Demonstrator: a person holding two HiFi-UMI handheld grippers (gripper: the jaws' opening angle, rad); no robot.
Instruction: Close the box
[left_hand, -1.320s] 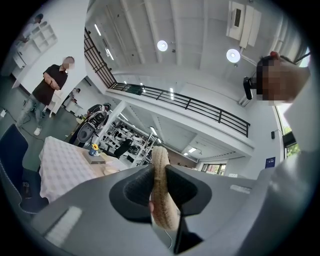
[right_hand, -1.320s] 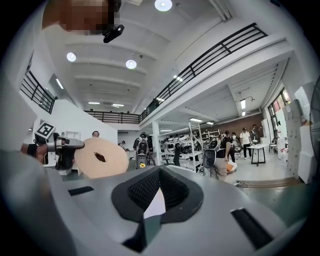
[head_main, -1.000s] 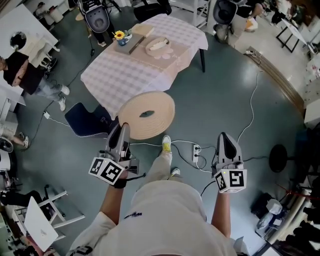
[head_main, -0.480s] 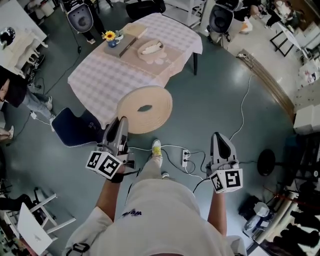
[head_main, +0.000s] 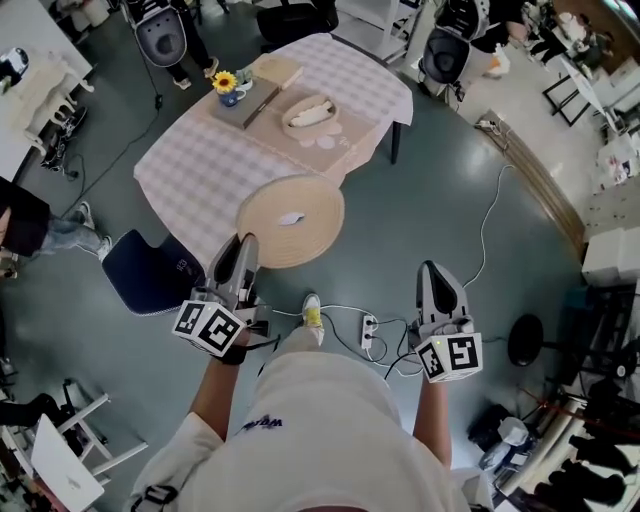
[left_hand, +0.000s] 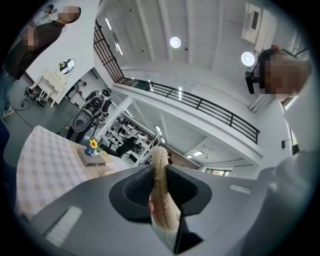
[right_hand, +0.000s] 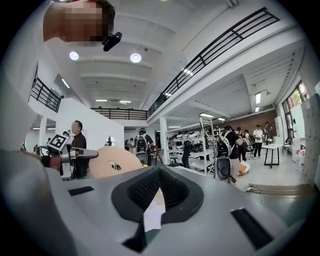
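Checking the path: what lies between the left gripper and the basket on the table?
Head view: the round woven lid that the left gripper holds, then cloth-covered tabletop.

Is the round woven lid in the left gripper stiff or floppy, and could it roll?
Probably stiff: the lid juts out flat with the left gripper pinching only its rim. Woven, so likely light. Round, so it might roll if dropped on edge.
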